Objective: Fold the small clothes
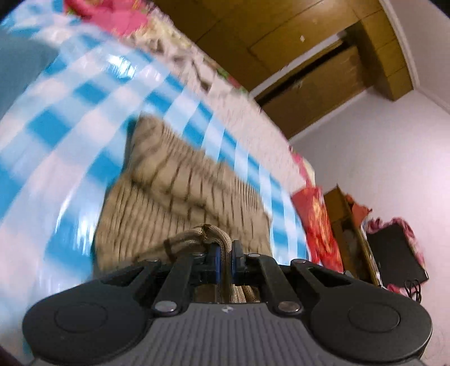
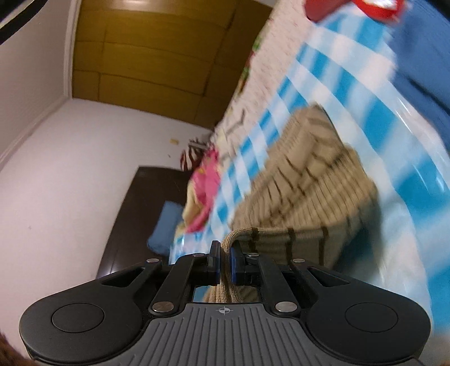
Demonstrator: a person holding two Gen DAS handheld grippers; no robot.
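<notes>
My left gripper (image 1: 224,260) is clamped tight on a bunched edge of the knit (image 1: 180,191), and my right gripper (image 2: 224,260) pinches another part of the same beige, dark-striped garment, blue pads nearly meeting on the cloth in both views. I hold two points at once, I judge, so the near edge can lift evenly and carry over for a fold. The rest of the knit lies on the blue-and-white checked sheet (image 1: 70,112), toward its near edge and already doubled into layers. Both views are motion-blurred, so the exact hem or corner held cannot be told. Around it: a floral quilt (image 1: 112,14) along the sheet's far edge, a red bundle (image 1: 317,225) by its corner, wooden wardrobes (image 1: 309,56) behind. Nothing lies on the knit itself to block the fold.
</notes>
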